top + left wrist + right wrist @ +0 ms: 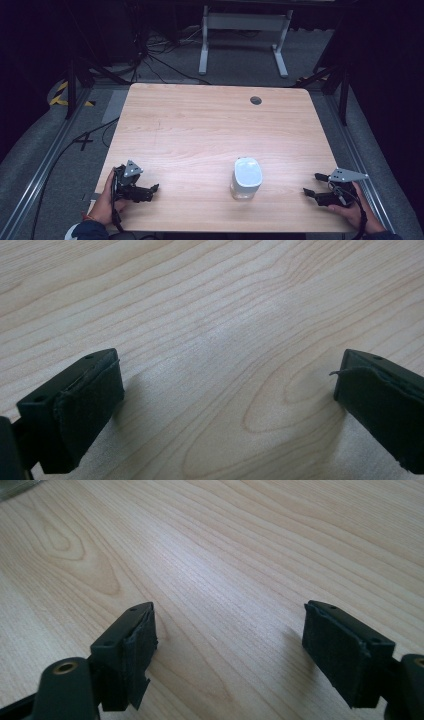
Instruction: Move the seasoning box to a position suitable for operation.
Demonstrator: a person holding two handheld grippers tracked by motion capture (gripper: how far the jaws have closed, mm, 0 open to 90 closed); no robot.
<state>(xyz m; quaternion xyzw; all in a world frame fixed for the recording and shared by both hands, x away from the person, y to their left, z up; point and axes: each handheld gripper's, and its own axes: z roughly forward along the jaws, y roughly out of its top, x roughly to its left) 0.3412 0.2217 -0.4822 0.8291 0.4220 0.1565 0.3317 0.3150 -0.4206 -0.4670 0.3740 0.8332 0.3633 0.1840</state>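
While both grippers rest low at the near corners of the table (210, 120), the one thing to work on, a clear jar with a white lid (247, 178), stands upright between them, near the front edge and somewhat closer to the right side. The left gripper (150, 191) lies at the near left corner with its jaws released and spread wide, nothing between them; its own view shows bare wood grain between the two black pads (85, 405). The right gripper (316, 184) sits at the near right corner, likewise released and empty, its jaws pointing inward toward the jar, with a sliver of glass at the top left corner of its view. Judging from this, the step in hand is the first reach for the jar, and the right gripper looks the better placed for it. To do it well, I would bring that gripper in level and low, keep the jaws spread until the pads bracket the jar's body below the lid, and close squarely across the middle so the smooth glass does not twist or tip. The left gripper can come in from the other side to steady it or take the lid. Room is generous: the wood is bare to the far edge, where a small dark grommet hole (256, 100) sits well apart from everything. The near edge is the one to mind, since the jar stands close to it and a push toward the person could send it off.
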